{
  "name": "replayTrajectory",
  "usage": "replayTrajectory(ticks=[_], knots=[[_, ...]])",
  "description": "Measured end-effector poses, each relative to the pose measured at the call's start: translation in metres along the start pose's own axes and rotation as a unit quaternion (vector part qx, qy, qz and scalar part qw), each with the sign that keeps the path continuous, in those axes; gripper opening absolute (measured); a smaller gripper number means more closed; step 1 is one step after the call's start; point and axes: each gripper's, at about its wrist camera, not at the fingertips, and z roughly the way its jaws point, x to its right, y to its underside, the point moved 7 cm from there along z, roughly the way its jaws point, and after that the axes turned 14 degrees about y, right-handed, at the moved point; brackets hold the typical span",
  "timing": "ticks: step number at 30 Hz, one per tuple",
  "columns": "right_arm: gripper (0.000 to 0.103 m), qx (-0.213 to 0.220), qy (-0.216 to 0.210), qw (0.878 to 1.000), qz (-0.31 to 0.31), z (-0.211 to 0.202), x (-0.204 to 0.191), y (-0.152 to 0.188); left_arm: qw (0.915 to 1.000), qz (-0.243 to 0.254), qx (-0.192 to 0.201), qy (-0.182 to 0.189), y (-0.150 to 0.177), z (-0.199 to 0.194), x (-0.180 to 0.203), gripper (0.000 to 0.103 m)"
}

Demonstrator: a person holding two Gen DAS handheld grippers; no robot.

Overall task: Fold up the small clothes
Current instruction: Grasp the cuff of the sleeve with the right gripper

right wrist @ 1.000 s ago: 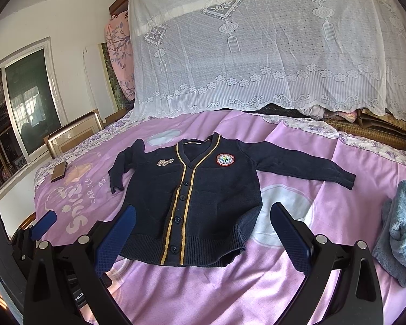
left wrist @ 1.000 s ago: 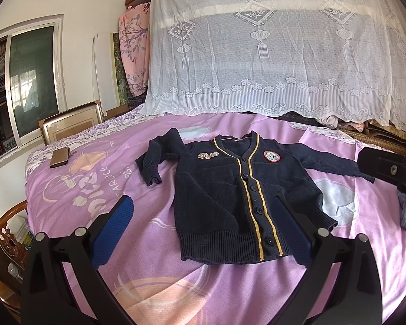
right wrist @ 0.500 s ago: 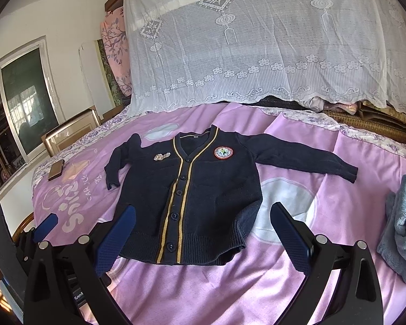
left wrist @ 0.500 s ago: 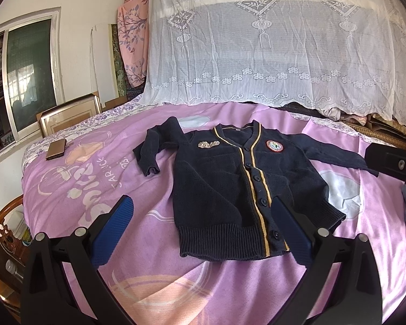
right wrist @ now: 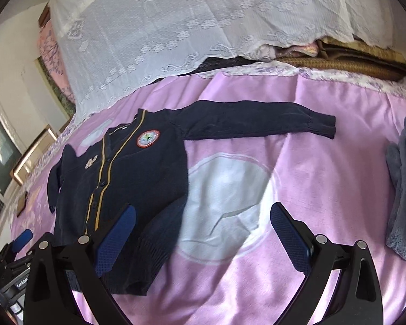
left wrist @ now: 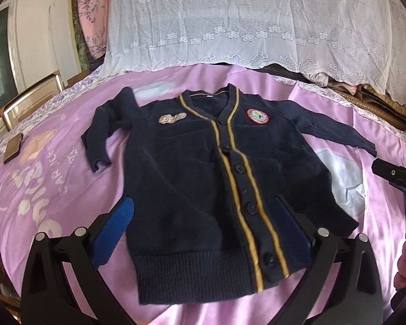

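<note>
A brown phone-like item (left wrist: 13,149) lay at the far left of the bed (left wrist: 54,178), on the pink printed sheet. The navy cardigan (left wrist: 203,178) lay flat, front up and buttoned, at the middle of the bed, collar toward the lace cover (left wrist: 243,16) behind. Its 2 yellow stripes ran down the placket, with a silver emblem on one chest panel and a round badge (left wrist: 258,116) on the other. The sleeve at the viewer's left was bent down beside the body; the other sleeve (right wrist: 257,124) stretched straight out sideways.

The left gripper (left wrist: 203,233) hovered over the ribbed hem, jaws spread wide and holding nothing, 1 blue pad (left wrist: 113,235) to either side of the lower body. The right gripper (right wrist: 203,241) was over the cardigan's hem corner and the white circle printed on the sheet, jaws likewise spread and empty. A grey-blue plush cloth (right wrist: 404,189) lay at the far right, well apart from the cardigan.
</note>
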Motion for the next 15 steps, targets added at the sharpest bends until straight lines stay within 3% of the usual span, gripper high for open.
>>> replayTrajectory(ticks=[3, 8, 15], knots=[[0.100, -0.035, -0.003, 0.997, 0.068, 0.016, 0.037, -0.005, 0.9991, 0.040, -0.009, 0.006, -0.017, 0.023, 0.034, 0.099], [0.100, -0.053, -0.016, 0.983, 0.174, 0.035, 0.094, -0.021, 0.9939, 0.095, -0.048, 0.025, -0.036, 0.075, 0.090, 0.099], [0.097, -0.080, -0.043, 0.960, 0.265, 0.066, 0.139, -0.032, 0.9879, 0.127, -0.040, 0.079, -0.085, 0.123, 0.153, 0.099]])
